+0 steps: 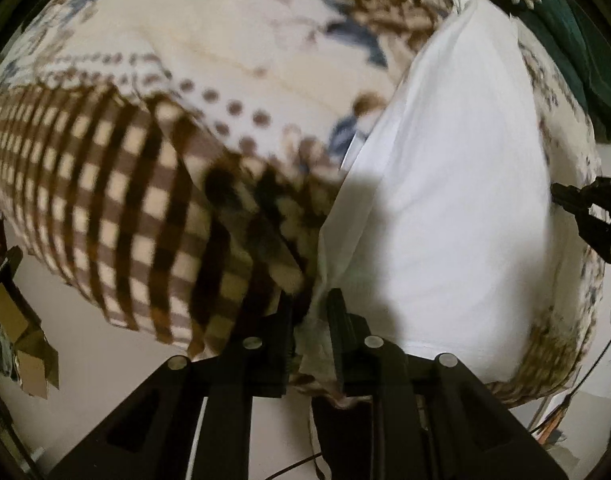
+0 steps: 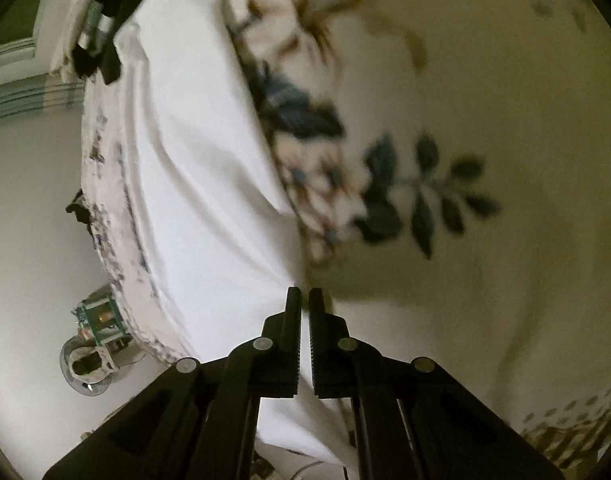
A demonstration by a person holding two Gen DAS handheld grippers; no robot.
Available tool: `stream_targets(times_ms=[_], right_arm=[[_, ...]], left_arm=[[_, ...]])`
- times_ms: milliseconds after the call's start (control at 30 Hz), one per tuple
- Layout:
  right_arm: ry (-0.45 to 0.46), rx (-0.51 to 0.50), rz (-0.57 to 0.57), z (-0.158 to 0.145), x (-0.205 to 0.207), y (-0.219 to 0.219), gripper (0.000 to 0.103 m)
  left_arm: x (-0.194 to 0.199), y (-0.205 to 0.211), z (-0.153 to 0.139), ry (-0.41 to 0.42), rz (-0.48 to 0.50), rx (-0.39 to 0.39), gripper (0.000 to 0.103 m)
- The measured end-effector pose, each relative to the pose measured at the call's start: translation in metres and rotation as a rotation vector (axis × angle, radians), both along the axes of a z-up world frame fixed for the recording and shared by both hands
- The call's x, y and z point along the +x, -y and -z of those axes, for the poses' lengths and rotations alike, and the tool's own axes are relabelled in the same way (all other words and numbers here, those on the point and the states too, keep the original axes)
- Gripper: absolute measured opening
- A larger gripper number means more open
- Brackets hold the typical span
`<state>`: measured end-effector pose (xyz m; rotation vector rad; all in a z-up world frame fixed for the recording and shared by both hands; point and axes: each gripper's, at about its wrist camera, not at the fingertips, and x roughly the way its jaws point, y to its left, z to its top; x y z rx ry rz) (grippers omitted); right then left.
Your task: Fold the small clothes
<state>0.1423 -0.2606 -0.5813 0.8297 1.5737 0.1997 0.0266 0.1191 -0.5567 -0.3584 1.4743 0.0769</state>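
Observation:
A small white garment (image 1: 445, 200) lies on a bed covered by a floral and brown-checked blanket (image 1: 125, 208). My left gripper (image 1: 311, 308) is shut on the garment's near edge, with white cloth bunched between its fingers. My right gripper (image 2: 304, 300) is shut on the same white garment (image 2: 193, 168) at its edge, the cloth pinched thin between the fingers. The right gripper also shows at the right edge of the left wrist view (image 1: 585, 208). The left gripper shows at the top left of the right wrist view (image 2: 101, 40).
The floral blanket (image 2: 465, 160) fills most of the right wrist view. A dark green cloth (image 1: 565, 20) lies at the far right of the bed. Cardboard pieces (image 1: 21, 340) sit on the pale floor at left. A small device and cables (image 2: 93, 344) lie on the floor.

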Motion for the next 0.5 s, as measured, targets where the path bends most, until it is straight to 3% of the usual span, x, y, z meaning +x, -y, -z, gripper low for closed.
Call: stream_targets(times_ms=[67,100,133,167,200,333,367,400,500], right_arm=[[0.039,-0.012,0.01,-0.014,0.016,0.003,0.009],[0.063,-0.005,0.016,-0.02,0.028,0.005,0.021],[0.08,0.0,0.017,-0.023,0.043,0.006,0.028],[0.089,0.0,0.016,-0.025,0.055,0.007,0.044],[0.103,-0.005,0.011,-0.023,0.077,0.006,0.051],[0.1,0.009,-0.002,0.004,0.136,-0.001,0.05],[0.099,0.01,-0.01,0.011,0.148,-0.004,0.04],[0.099,-0.005,-0.011,0.016,0.158,-0.008,0.003],[0.133,-0.149,0.022,0.01,0.177,0.0,0.001]], left_arm=[[0.01,-0.006,-0.02,0.031,-0.018,-0.003,0.022],[0.018,-0.008,-0.029,0.051,-0.019,0.014,0.038],[0.03,-0.011,-0.037,0.074,-0.017,0.026,0.068],[0.044,-0.015,-0.043,0.104,-0.014,0.026,0.08],[0.061,-0.018,-0.047,0.143,-0.015,0.022,0.085],[0.154,-0.023,-0.038,0.204,0.021,0.014,0.085],[0.173,-0.022,-0.035,0.219,0.032,0.005,0.085],[0.199,-0.018,-0.034,0.245,0.049,-0.011,0.085],[0.27,-0.003,-0.027,0.283,0.102,-0.058,0.085]])
